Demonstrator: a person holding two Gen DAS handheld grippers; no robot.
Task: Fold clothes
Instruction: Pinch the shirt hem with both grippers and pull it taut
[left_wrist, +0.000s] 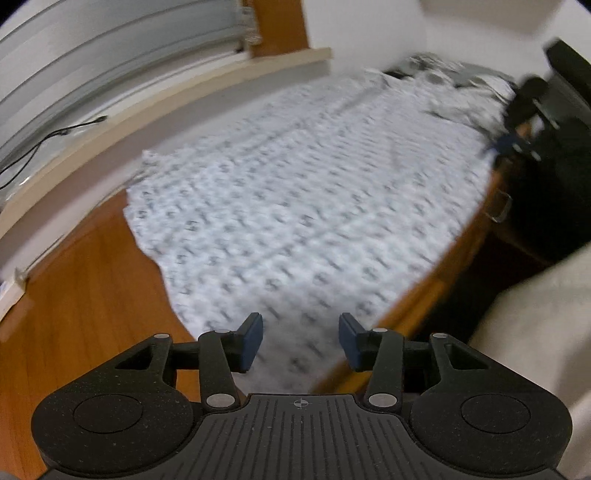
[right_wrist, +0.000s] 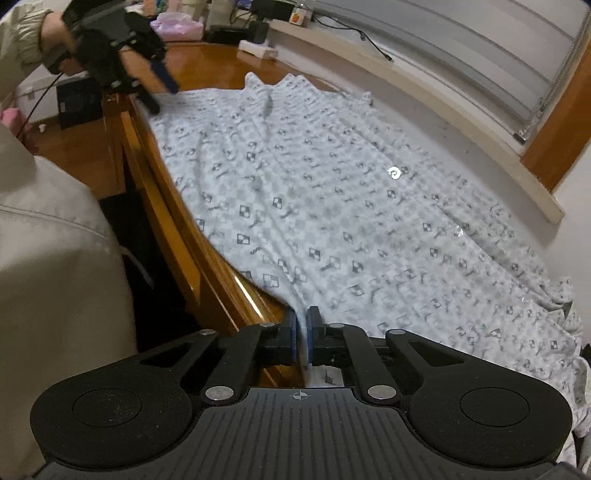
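A white garment with a small grey print lies spread flat across a wooden table. My left gripper hovers open over the garment's near edge, with nothing between its blue pads. The picture there is motion-blurred. In the right wrist view the same garment stretches away along the table. My right gripper is shut on a pinch of its near edge by the table's front rim. The left gripper shows far off at the garment's other end, held by a hand. The right gripper appears small in the left wrist view.
A pale window sill with a black cable runs along the table's far side. A pink bag, dark devices and a white power strip crowd the table's far end. A person's beige clothing fills the left. A drawer handle sits under the table's edge.
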